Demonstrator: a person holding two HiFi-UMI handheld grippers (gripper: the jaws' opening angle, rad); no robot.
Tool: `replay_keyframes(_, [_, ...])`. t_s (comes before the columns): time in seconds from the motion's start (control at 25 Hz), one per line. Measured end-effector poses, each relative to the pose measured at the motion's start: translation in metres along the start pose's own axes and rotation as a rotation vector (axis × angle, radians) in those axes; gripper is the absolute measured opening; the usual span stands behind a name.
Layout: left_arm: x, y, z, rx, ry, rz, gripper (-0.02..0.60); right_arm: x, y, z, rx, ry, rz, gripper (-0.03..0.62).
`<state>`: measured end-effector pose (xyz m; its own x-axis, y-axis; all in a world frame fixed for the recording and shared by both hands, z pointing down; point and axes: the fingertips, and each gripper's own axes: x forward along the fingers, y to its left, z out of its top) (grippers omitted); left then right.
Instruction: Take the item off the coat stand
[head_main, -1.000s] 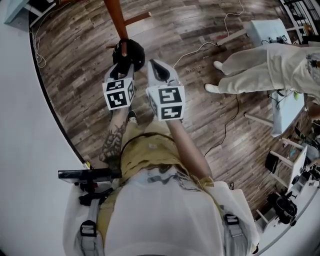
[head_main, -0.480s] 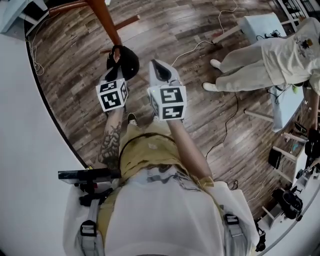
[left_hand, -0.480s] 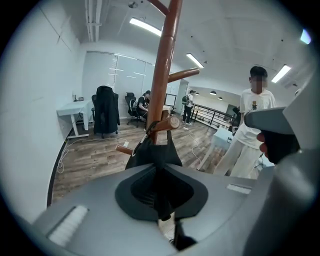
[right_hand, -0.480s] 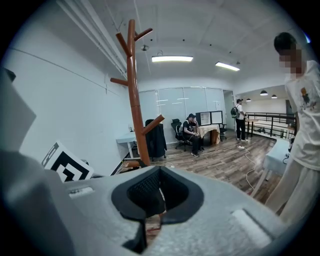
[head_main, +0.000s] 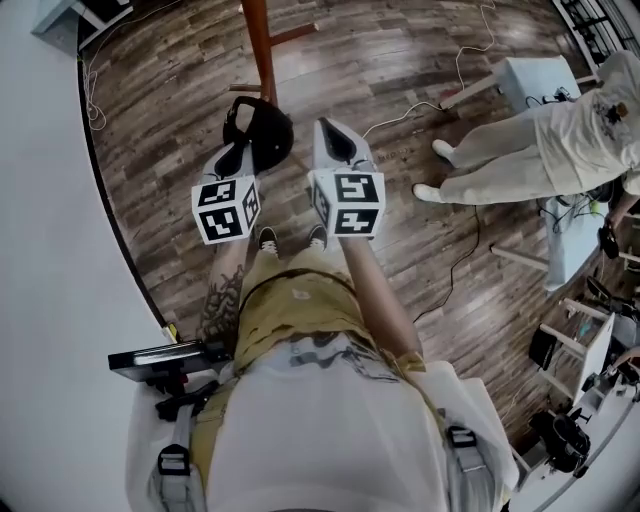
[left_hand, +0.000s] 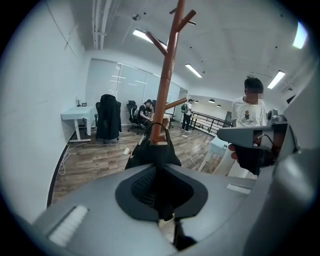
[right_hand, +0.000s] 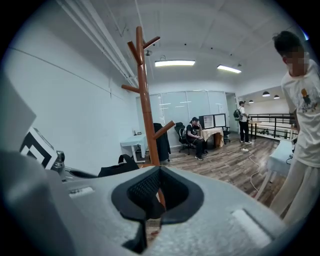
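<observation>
Gripping the black soft bag with a loop handle (head_main: 265, 135) in the closed left tool (head_main: 240, 158), close by the brown wooden coat stand (head_main: 258, 45), above the wood floor (head_main: 180, 100). Holding the right tool (head_main: 335, 140) closed and empty, just beside.

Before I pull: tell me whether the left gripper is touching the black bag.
Touching: the left gripper view shows the left gripper shut on the black bag.

A plank floor (head_main: 400, 260) is seen below, on which a person in pale clothes (head_main: 520, 150) is stood at 2 o'clock beside a white desk (head_main: 528, 72), and a white wall (head_main: 50, 250) is seen at 9 o'clock.
</observation>
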<state>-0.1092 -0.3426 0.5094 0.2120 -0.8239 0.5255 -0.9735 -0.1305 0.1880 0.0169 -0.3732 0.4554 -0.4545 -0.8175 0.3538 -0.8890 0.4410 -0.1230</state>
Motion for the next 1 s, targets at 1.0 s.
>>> replay_keyframes(1.0, [-0.114,0.045,0.128,0.013,-0.415,0.152,0.003,-0.054,0.057,0.122,-0.106,-0.360,0.008,-0.002])
